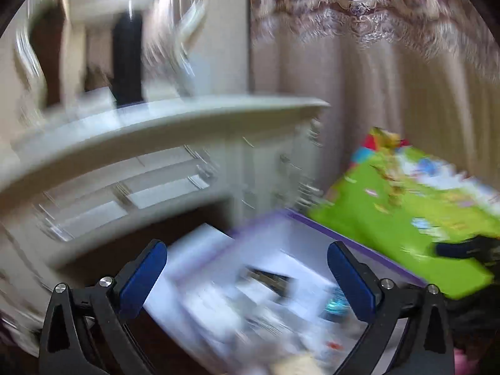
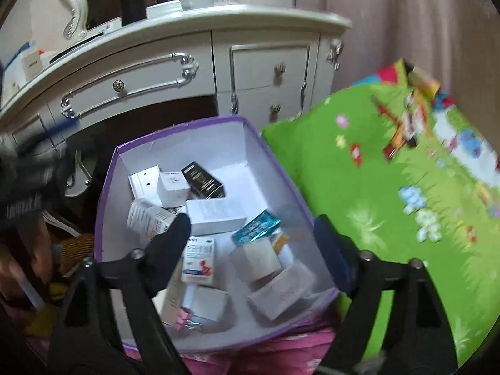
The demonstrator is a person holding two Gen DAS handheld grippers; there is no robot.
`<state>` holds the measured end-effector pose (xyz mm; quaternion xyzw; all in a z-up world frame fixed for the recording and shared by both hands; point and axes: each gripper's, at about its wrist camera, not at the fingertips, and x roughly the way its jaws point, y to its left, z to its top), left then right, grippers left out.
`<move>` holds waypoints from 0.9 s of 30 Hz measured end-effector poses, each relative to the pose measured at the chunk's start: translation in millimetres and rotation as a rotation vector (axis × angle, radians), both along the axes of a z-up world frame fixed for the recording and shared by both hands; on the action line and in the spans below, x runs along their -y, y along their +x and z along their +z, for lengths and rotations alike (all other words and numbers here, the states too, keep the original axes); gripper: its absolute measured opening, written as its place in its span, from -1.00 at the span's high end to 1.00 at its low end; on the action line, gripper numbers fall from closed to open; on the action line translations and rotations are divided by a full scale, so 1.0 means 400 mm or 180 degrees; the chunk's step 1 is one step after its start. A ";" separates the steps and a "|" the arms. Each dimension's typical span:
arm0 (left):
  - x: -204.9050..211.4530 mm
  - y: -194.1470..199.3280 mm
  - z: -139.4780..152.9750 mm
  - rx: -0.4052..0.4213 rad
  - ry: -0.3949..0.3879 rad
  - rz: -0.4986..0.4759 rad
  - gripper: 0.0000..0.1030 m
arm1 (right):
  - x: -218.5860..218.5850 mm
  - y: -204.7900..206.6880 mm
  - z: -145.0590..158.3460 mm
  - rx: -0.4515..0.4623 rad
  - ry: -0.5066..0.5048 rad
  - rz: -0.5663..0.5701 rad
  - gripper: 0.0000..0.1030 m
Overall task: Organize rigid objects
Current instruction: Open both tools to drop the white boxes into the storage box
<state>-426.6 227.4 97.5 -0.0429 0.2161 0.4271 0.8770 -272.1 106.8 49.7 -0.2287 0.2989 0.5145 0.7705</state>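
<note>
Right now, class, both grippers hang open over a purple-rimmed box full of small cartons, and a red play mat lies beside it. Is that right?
Not quite: the play mat is green, not red, as the right wrist view shows. The rest stands: the left gripper and right gripper are open over the purple-rimmed box of small cartons.

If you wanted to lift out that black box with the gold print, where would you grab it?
Take the black box across its two long sides, coming straight down from above. It lies flat on top of the pile in the purple bin, upper face exposed, with white cartons close on its left, so a side approach looks blocked.
</note>
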 end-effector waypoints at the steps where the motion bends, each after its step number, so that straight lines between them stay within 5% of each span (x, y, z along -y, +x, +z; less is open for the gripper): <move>1: 0.009 0.006 0.014 -0.0097 0.0153 0.0105 -1.00 | 0.007 -0.010 0.013 0.0099 0.0023 0.0018 -0.78; 5: 0.066 0.025 0.068 -0.0390 0.0624 0.0377 -1.00 | 0.019 -0.037 0.027 0.0146 -0.0005 0.0090 -0.82; 7: 0.083 0.026 0.064 -0.0415 0.0617 0.0326 -1.00 | 0.014 -0.049 0.015 0.0101 -0.0105 0.0121 -0.82; 10: 0.051 0.045 0.030 -0.0474 -0.0124 -0.0142 -1.00 | 0.017 -0.051 -0.013 0.0097 -0.0305 0.0115 -0.82; 13: 0.004 0.060 -0.024 -0.0563 -0.0685 -0.0217 -1.00 | 0.020 -0.051 -0.041 0.0081 -0.0544 0.0075 -0.82; 18: -0.033 0.071 -0.099 -0.0757 -0.1020 -0.0174 -1.00 | 0.019 -0.065 -0.067 0.0085 -0.0742 0.0122 -0.82; 27: -0.064 0.071 -0.128 -0.0749 -0.1200 -0.0114 -1.00 | 0.011 -0.088 -0.068 0.0187 -0.0808 0.0253 -0.82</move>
